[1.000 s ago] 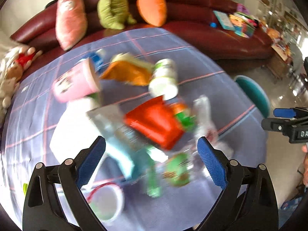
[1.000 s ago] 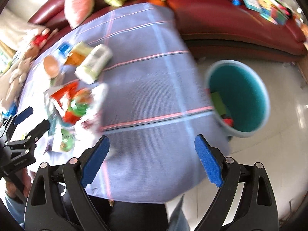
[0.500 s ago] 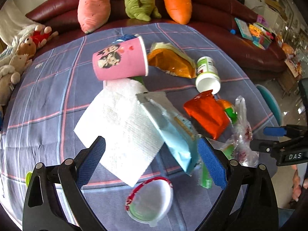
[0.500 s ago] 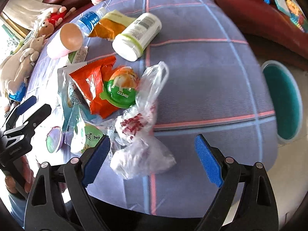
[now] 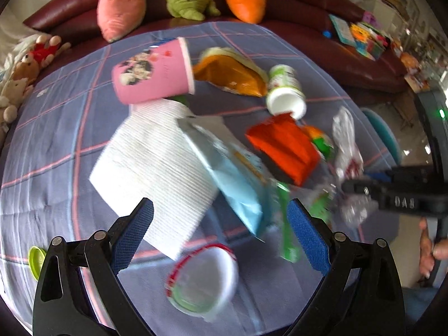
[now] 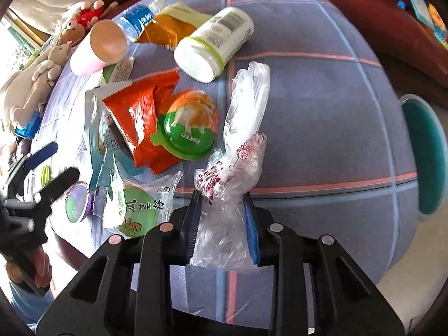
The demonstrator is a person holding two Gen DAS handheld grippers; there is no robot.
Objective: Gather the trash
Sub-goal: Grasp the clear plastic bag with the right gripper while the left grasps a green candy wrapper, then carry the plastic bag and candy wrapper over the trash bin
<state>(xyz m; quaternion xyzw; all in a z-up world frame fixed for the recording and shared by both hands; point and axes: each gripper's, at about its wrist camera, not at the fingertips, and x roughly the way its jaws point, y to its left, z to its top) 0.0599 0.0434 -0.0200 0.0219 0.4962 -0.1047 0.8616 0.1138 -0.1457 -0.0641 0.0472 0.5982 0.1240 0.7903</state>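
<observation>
On the checked purple tablecloth (image 6: 322,106), the crumpled clear plastic bag (image 6: 240,151) sits between my right gripper (image 6: 222,224) pads, right of the green-rimmed jelly cup (image 6: 187,126), with the teal round bin (image 6: 428,156) beyond the table's right edge.

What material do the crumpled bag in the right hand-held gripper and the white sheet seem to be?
Crumpled bag: thin clear plastic film, probably; it is see-through, glossy and wrinkled. White sheet: looks like paper towel, matte with fine embossed ribs.

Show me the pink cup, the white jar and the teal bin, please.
pink cup (image 5: 152,74): left wrist view, on its printed side.
white jar (image 6: 215,43): right wrist view, on its labelled body.
teal bin (image 6: 428,156): right wrist view, on its inner wall.
</observation>
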